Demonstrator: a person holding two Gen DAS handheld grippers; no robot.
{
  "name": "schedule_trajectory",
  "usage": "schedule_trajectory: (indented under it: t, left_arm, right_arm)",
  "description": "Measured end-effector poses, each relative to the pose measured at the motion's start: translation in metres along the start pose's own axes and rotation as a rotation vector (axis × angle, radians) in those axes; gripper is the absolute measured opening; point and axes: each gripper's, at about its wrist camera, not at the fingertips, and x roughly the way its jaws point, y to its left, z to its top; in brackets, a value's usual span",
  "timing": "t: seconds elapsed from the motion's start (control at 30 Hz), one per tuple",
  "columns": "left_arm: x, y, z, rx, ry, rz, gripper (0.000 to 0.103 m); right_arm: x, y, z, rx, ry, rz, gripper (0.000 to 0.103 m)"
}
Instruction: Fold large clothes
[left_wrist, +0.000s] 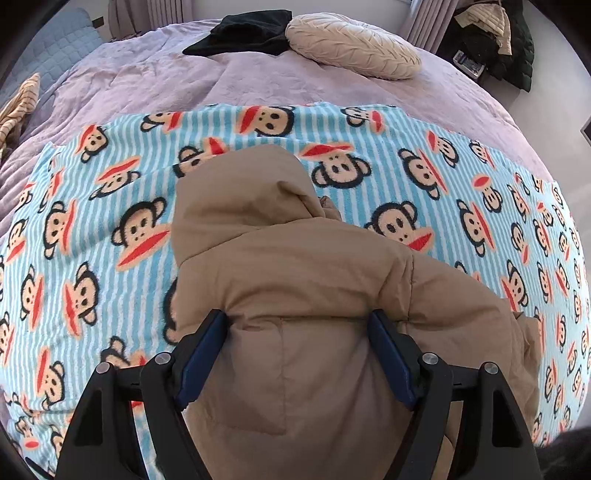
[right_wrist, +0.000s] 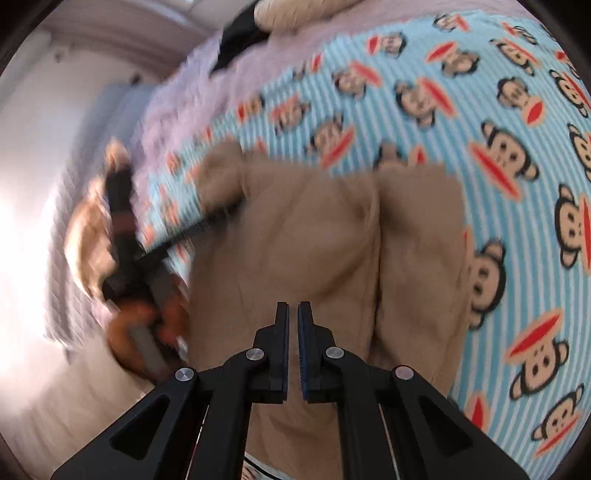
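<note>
A tan hooded puffer jacket (left_wrist: 295, 280) lies on a blue striped monkey-print blanket (left_wrist: 92, 229), hood pointing toward the far side of the bed. My left gripper (left_wrist: 297, 321) is open, its fingers wide apart over the jacket's body, holding nothing. In the blurred right wrist view the jacket (right_wrist: 314, 240) lies flat with a crease down its middle. My right gripper (right_wrist: 293, 314) hovers over it with fingers nearly together and nothing between them. The other gripper and the hand holding it (right_wrist: 125, 240) show blurred at the left.
The blanket covers a lilac bedspread (left_wrist: 147, 85). A cream round cushion (left_wrist: 351, 44) and a black garment (left_wrist: 247, 33) lie at the far end. Dark clothes are piled on a stand (left_wrist: 495, 40) at the right. A striped cloth (left_wrist: 18, 107) lies at the left edge.
</note>
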Motion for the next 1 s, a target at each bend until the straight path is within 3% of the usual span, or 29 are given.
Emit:
schedule_trajectory:
  t: [0.2,0.33,0.57,1.0]
  left_arm:
    - [-0.051,0.02,-0.031,0.034,-0.027,-0.041,0.079]
    - [-0.084,0.035,-0.081,0.02,-0.012,-0.076,0.079]
    - [-0.079,0.04,-0.155,-0.029,0.096,-0.063,0.081]
    - [-0.091,0.042,-0.157,-0.056,0.094,-0.044,0.082]
  right_arm:
    - [0.024,-0.015,-0.026,0.067,0.036,-0.029,0.004]
    - [0.028,-0.016,-0.032,0.07,0.032,-0.051,0.003]
    - [0.025,-0.006,-0.04,0.06,0.013,-0.114,0.003]
    - [-0.014,0.021,-0.063,0.076,-0.005,-0.193,0.004]
